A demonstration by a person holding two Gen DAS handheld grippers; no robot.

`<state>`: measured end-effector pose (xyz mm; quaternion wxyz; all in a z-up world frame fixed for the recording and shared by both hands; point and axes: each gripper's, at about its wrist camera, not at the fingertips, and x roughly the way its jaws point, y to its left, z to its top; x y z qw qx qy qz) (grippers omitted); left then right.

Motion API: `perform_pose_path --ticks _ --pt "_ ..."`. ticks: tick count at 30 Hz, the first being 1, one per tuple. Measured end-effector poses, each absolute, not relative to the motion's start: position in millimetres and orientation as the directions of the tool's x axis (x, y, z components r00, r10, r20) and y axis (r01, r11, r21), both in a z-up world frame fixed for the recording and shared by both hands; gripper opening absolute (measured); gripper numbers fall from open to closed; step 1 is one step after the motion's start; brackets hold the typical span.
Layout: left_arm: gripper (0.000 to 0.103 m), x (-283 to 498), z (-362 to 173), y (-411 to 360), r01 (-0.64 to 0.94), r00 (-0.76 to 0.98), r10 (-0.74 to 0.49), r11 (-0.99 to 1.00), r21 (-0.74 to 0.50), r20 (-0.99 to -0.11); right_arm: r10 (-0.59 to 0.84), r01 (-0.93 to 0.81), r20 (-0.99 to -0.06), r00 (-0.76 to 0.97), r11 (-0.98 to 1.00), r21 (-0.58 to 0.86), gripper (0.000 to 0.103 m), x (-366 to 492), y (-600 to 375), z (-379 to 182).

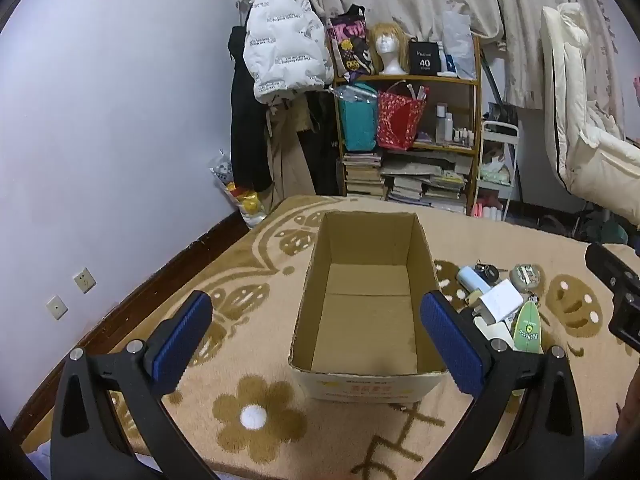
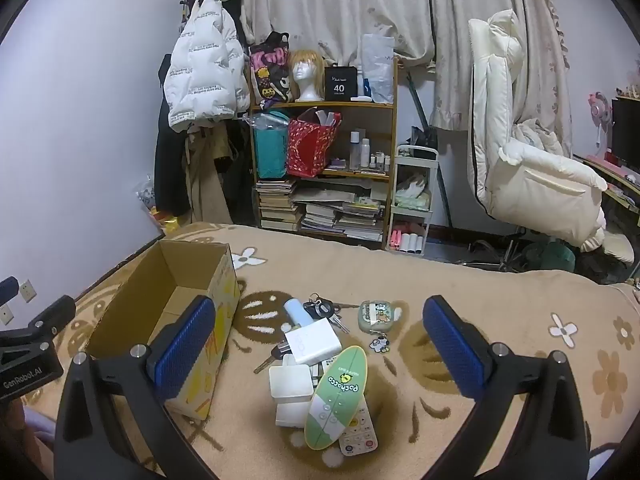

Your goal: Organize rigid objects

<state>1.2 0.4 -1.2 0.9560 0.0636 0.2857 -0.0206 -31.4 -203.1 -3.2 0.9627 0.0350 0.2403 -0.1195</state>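
An open cardboard box (image 1: 421, 256) (image 2: 132, 296) stands empty on the patterned bed blanket. Right of it lies a pile of small items: a green oval Pochacco case (image 2: 334, 396) (image 1: 528, 330), a white remote (image 2: 358, 432) under it, white square chargers (image 2: 291, 380), a white box (image 2: 314, 342) (image 1: 502, 300), a pale blue tube (image 2: 298, 312) (image 1: 474, 280), keys (image 2: 324, 308) and a small round case with a charm (image 2: 378, 314) (image 1: 526, 274). My left gripper (image 1: 318, 338) hangs open over the box's near end. My right gripper (image 2: 320, 344) is open above the pile, holding nothing.
A wooden shelf (image 2: 394, 120) with books, bags and bottles stands behind the bed, next to a coat rack with a white puffer jacket (image 2: 204, 72). A cream chair (image 2: 532, 168) is at the right. The wall (image 1: 100, 120) runs close along the bed's left side.
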Motion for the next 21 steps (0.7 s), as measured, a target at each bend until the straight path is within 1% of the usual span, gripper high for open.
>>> perform_pose_path --ticks 4,6,11,21 --pt "0.103 20 -3 3 0.1 0.809 -0.026 0.991 0.094 -0.587 -0.213 0.246 -0.474 0.855 0.969 0.009 0.103 -31 -203 -3" --pt "0.103 2 6 6 0.087 0.838 -0.027 0.993 0.085 -0.545 -0.213 0.246 -0.477 0.853 0.969 0.007 0.103 -31 -203 -3" --pt "0.103 0 5 1 0.081 0.843 -0.011 0.991 0.106 -0.538 -0.219 0.245 -0.472 0.854 0.97 -0.006 0.103 -29 -203 -3" --pt "0.103 0 5 2 0.078 0.843 -0.01 0.992 0.104 -0.538 -0.229 0.241 -0.469 0.853 0.97 -0.036 0.103 -29 -197 -3"
